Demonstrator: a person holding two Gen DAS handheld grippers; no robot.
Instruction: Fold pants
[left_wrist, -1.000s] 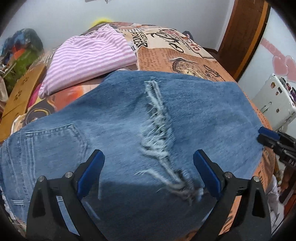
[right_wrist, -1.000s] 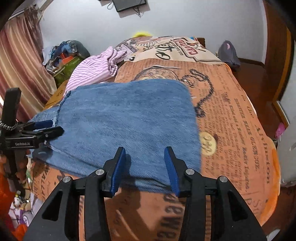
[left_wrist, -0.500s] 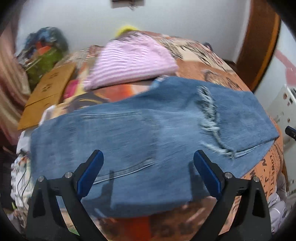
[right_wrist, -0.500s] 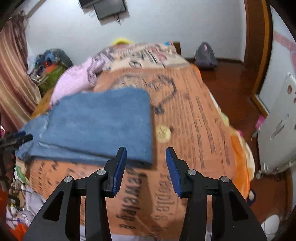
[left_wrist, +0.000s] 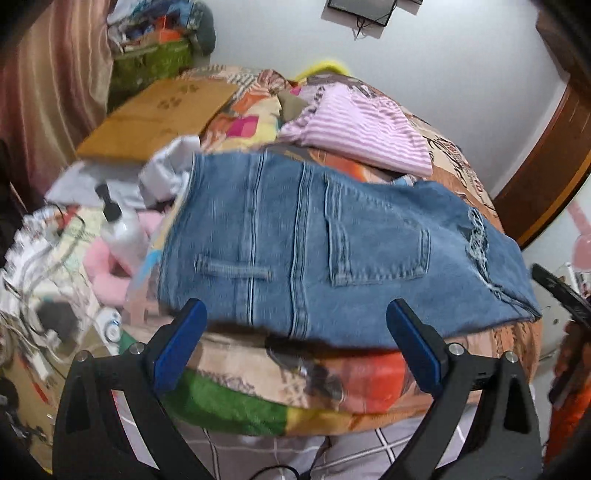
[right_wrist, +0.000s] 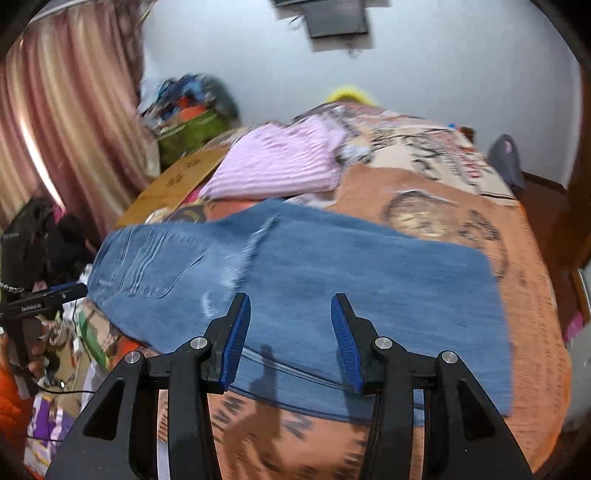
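Observation:
The folded blue jeans (left_wrist: 332, 251) lie flat on the orange printed bedspread (left_wrist: 332, 373), waistband to the left, frayed rip to the right. In the right wrist view the jeans (right_wrist: 332, 280) span the bed's middle. My left gripper (left_wrist: 295, 339) is open and empty, hanging off the bed's near edge below the waistband. My right gripper (right_wrist: 290, 332) is open and empty, just above the jeans' near edge. The left gripper also shows at the far left of the right wrist view (right_wrist: 55, 295).
A pink striped garment (left_wrist: 362, 125) lies behind the jeans. A cardboard sheet (left_wrist: 155, 114) and a heap of clothes (left_wrist: 159, 51) lie at the far left. A white bottle (left_wrist: 122, 229), cables and clutter sit left of the bed. A wooden door frame (left_wrist: 546, 155) stands right.
Both grippers have pulled back from the jeans. The left one swung left toward the waistband end and off the bed's edge. The right one swung back left over the jeans.

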